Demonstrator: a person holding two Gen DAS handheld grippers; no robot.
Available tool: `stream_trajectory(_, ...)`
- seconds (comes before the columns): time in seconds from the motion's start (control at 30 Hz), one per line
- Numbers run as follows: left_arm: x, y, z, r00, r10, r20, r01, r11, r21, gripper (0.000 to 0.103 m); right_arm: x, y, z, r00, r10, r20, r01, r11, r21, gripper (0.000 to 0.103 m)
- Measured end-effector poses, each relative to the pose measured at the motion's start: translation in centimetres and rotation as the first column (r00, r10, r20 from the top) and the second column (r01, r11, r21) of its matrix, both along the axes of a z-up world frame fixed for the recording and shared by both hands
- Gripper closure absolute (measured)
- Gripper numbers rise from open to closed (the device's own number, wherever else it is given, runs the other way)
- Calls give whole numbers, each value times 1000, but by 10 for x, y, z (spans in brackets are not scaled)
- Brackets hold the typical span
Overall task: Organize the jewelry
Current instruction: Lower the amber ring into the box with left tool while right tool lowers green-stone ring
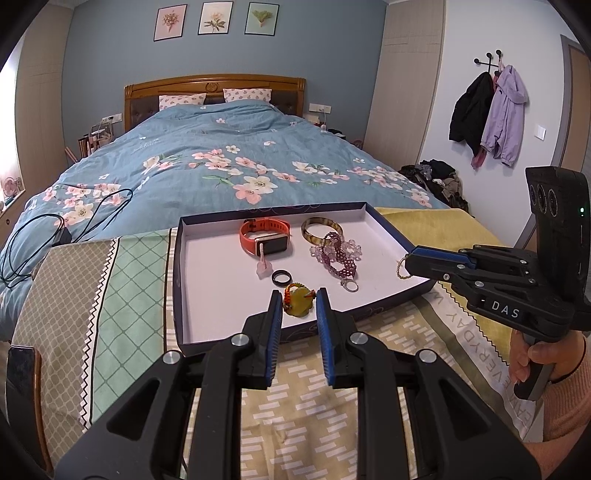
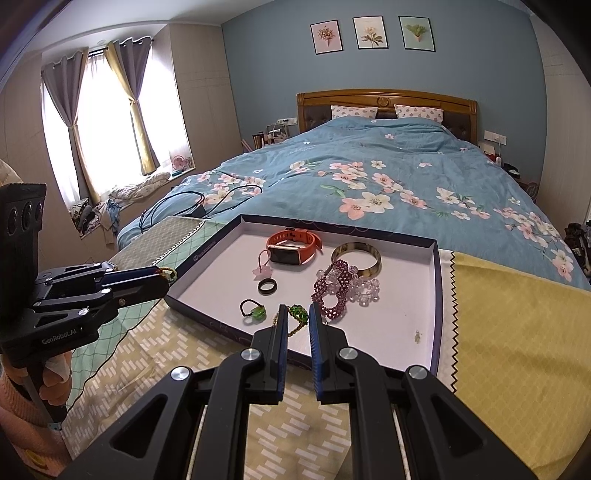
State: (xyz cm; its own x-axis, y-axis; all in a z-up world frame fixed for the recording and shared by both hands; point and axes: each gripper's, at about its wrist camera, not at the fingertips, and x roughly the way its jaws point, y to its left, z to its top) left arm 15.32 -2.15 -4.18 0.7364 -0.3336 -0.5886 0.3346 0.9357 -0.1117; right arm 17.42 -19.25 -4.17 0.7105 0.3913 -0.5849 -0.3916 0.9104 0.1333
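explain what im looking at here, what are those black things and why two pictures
No robot: a person holds a tool with a two-finger claw in each hand, each carrying a camera that looks along its fingers. One picture is from the left claw, pinching a yellow-green pendant; the other from the right claw, pinching a gold chain with green beads. The shallow tray holds an orange watch, a bangle, purple beaded bracelets and a black ring.

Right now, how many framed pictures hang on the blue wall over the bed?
3, in one row above the headboard: pink picture left, white picture middle, green picture right. None looks hidden.
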Motion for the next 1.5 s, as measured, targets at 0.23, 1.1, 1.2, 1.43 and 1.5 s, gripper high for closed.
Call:
stream_trajectory(0.23, 5, -2, -1, 1000, -4, 0, 4, 1000, 3, 84, 3, -1, 1, 1000, 1, 0, -1, 1000, -2, 93)
stream_trajectory(1.1, 14, -4, 1, 1000, -5, 10, 5, 1000, 11, 84, 7, 0, 2, 1000, -1, -1, 1, 1000, -4, 93)
stream_trajectory(1.2, 14, -5, 1, 1000, -5, 11, 5, 1000, 12, 84, 9, 0, 2, 1000, -2, -1, 2, 1000, -5, 93)
stream_trajectory(1.43, 15, -5, 1, 1000, -4, 11, 4, 1000, 13, 84, 17, -2, 0, 1000, -4, -7, 4, 1000, -2, 93)
stream_trajectory(1.5, 15, -6, 1, 1000, -5, 10, 5, 1000, 14, 84, 20, -2, -2, 1000, -4, -10, 4, 1000, -2, 93)
